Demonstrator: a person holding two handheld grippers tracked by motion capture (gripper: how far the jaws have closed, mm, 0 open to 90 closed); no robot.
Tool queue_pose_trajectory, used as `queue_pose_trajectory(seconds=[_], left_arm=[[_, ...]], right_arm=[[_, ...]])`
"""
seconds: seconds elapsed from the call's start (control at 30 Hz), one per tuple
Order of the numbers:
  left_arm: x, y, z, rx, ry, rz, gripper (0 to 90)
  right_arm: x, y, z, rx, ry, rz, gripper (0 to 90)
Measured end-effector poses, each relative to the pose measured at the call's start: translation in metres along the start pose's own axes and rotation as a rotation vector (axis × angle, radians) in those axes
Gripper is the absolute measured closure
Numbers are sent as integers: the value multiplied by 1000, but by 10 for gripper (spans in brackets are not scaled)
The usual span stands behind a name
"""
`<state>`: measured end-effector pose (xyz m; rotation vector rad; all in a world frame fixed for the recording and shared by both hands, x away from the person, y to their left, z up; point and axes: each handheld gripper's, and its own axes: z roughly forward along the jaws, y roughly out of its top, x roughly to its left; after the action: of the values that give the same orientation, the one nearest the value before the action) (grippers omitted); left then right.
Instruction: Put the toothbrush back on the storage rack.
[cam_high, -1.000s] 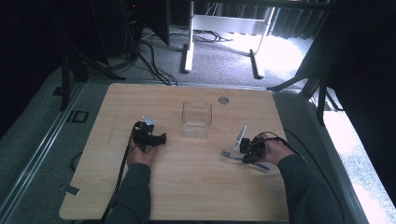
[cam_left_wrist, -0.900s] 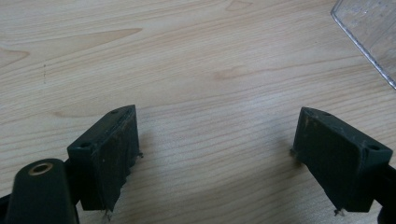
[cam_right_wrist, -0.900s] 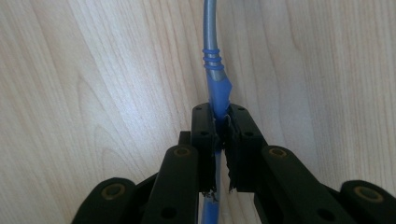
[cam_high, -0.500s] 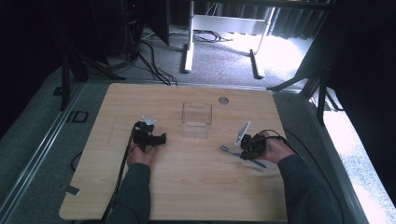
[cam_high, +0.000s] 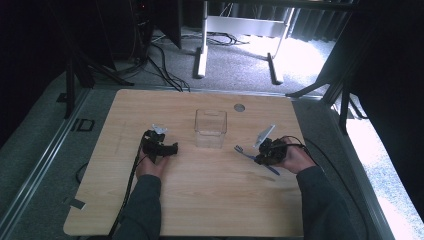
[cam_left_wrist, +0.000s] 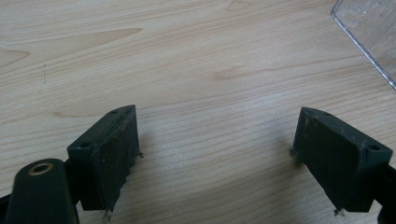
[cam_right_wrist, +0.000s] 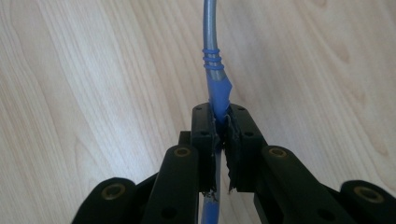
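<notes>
A blue and grey toothbrush (cam_high: 246, 151) lies low over the wooden table (cam_high: 210, 200), right of centre; my right gripper (cam_high: 264, 154) is shut on its blue handle. In the right gripper view the handle (cam_right_wrist: 217, 74) runs up out of the closed jaws, my right gripper (cam_right_wrist: 222, 126) clamped around it. My left gripper (cam_high: 167, 148) rests on the table left of a clear plastic box (cam_high: 210, 128). In the left gripper view my left gripper (cam_left_wrist: 217, 154) stands open over bare wood, nothing between its pads.
A corner of the clear box (cam_left_wrist: 369, 37) shows at the upper right of the left gripper view. A round grommet (cam_high: 239, 107) sits near the table's far edge. Cables trail from both grippers toward the person's forearms.
My right gripper has shifted left and slightly toward the box, carrying the toothbrush with it. The left gripper has stayed put.
</notes>
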<state>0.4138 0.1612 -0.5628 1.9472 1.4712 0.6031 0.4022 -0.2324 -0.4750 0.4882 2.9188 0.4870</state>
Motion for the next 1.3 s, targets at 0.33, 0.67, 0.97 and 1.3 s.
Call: queue_pose_trajectory(seconds=[0.33, 0.67, 0.97, 1.3], left_arm=[[0, 0, 0, 0, 0, 0, 148], [0, 0, 0, 0, 0, 0, 148], [0, 0, 0, 0, 0, 0, 148], [0, 0, 0, 0, 0, 0, 148]], right_arm=[[-2, 0, -7, -68, -36, 27, 824], [-3, 1, -13, -141, -50, 54, 824], [-4, 1, -18, -221, -62, 92, 824], [-4, 5, -25, -296, -81, 115, 824]])
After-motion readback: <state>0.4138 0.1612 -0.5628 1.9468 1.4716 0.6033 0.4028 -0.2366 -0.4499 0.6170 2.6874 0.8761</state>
